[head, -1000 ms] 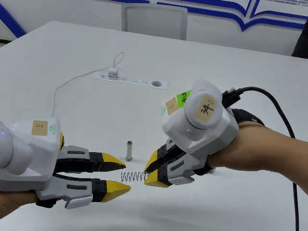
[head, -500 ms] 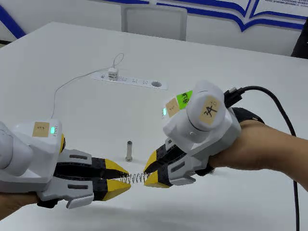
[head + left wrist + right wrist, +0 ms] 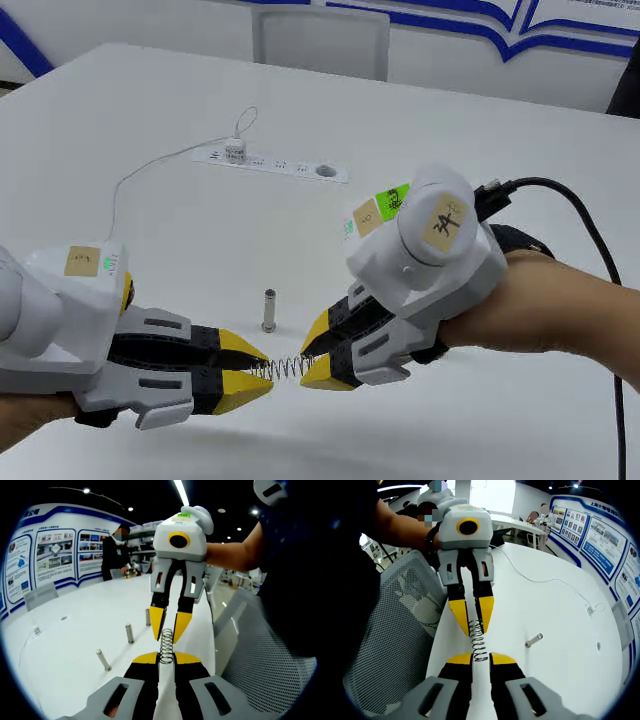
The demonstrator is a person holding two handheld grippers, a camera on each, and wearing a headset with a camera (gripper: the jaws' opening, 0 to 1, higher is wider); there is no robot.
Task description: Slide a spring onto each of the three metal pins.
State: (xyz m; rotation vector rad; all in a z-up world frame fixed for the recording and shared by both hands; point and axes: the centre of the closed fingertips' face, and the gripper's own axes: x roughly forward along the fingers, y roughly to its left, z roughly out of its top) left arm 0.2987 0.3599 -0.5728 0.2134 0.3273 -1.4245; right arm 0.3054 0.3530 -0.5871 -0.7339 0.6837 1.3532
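Bridging left tongs (image 3: 260, 368) and right tongs (image 3: 306, 366), spring (image 3: 285, 368) horizontal, axis left-right.

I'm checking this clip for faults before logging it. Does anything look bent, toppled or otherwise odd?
Nothing looks damaged. The one oddity: the spring is pinched at both ends, left gripper and right gripper each shut on one, so neither end is free for the upright pin.

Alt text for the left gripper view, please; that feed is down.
Left gripper and right gripper each pinch one end of a spring over the white table. Three metal pins stand in a row beside it.
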